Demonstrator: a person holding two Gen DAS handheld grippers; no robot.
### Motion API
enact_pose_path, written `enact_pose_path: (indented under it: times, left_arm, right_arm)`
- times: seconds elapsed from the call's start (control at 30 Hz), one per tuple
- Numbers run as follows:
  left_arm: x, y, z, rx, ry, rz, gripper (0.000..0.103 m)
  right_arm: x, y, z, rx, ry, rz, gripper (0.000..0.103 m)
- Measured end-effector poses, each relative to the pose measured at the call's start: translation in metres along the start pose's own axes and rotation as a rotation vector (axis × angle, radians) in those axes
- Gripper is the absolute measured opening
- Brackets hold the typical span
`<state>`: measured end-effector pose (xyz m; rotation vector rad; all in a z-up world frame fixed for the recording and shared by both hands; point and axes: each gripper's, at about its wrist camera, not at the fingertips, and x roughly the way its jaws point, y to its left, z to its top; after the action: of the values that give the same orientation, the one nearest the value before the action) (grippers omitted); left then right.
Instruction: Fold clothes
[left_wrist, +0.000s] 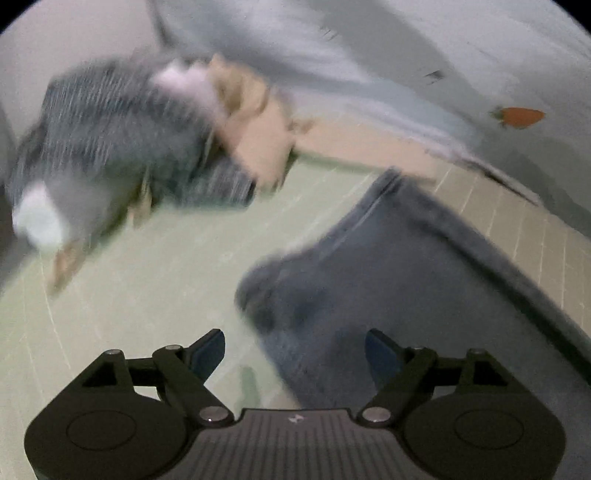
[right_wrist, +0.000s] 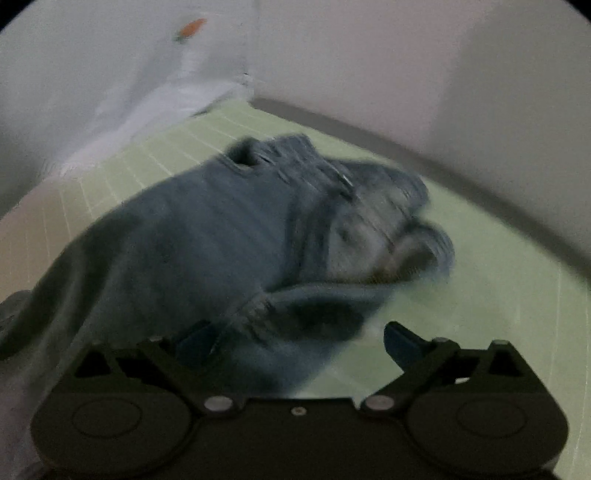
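While both views are smeared by motion blur, the entries below run left to right.

Striped pile (left_wrist: 110, 140): grey-striped cloth bunched with a tan piece and white patches, far left of the left wrist view, well apart from the jaws; too blurred to sort into separate garments.

Tabletop (left_wrist: 147, 280): pale green gridded mat, bare between the pile and the blue garment.

Left gripper (left_wrist: 294, 350): jaws spread wide, holding nothing; the garment's near edge lies between them and toward the right finger.

Blue garment (left_wrist: 399, 295): denim-like, probably jeans. In the left view it lies ahead and right of the jaws, its long axis running away up and to the right. In the right wrist view (right_wrist: 207, 236) it crosses from lower left to a crumpled end with seams and an opening at upper right.

Right gripper (right_wrist: 295, 345): jaws apart, empty; left finger hidden against the cloth, right finger over bare mat.

Orange mark (left_wrist: 517, 117): small shape on the pale backdrop, nature unclear.

Judgement: garment unfolded; both grippers sit at its near edge, the right nearer the crumpled end.
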<state>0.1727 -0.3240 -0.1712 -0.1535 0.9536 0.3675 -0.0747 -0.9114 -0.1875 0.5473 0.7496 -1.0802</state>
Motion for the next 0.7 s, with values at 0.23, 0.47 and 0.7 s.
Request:
enact_pose_path:
  times: [0.23, 0.47, 0.7]
  left_arm:
    - [0.010, 0.008, -0.013, -0.163, 0.019, -0.124, 0.083]
    - [0.002, -0.006, -0.015, -0.110, -0.009, -0.075, 0.006]
    - [-0.023, 0.041, -0.047, -0.089, 0.015, -0.150, 0.005]
  right_arm:
    - [0.017, -0.002, 0.011, 0.180, 0.016, 0.141, 0.101]
    - [0.018, 0.014, 0.003, 0.058, 0.020, 0.064, 0.062]
    - [-0.003, -0.016, -0.017, -0.102, -0.036, 0.152, 0.028]
